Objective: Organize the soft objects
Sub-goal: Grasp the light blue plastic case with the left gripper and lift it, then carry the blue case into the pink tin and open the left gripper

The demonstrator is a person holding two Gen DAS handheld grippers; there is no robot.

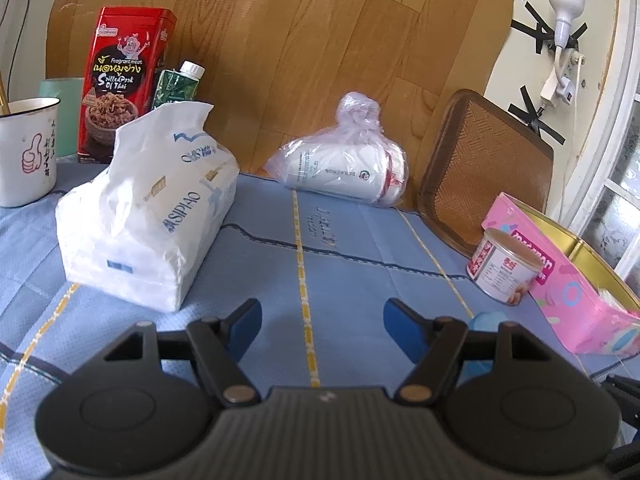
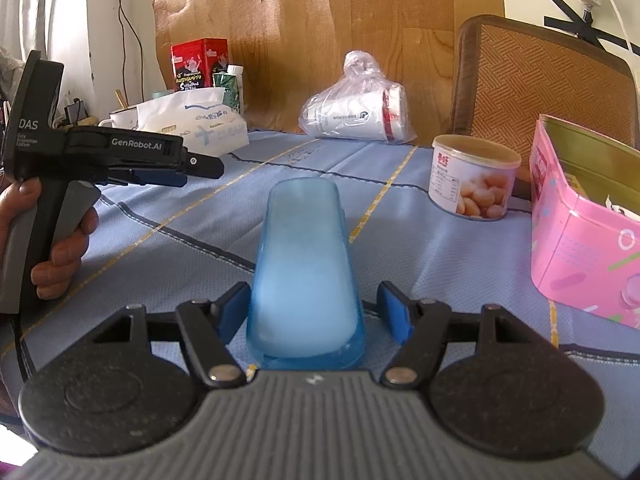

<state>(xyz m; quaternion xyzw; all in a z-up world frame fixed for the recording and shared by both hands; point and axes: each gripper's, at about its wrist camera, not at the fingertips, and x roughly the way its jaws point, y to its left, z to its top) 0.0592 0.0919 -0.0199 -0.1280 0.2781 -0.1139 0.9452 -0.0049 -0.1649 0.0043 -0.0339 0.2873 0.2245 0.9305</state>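
The left tool [image 1: 322,320] hangs with its jaws apart over bare blue cloth [image 1: 340,264] on the table, the white tissue pack [image 1: 148,216] just to its left – likely its next pick, needing a wide, gentle pinch. The right tool [image 2: 312,312] straddles a blue cup [image 2: 306,276], jaws apart, seemingly not pressing. A pink box [image 2: 580,232] stands open at right; wood-grain panelling [image 1: 320,40] stands behind.
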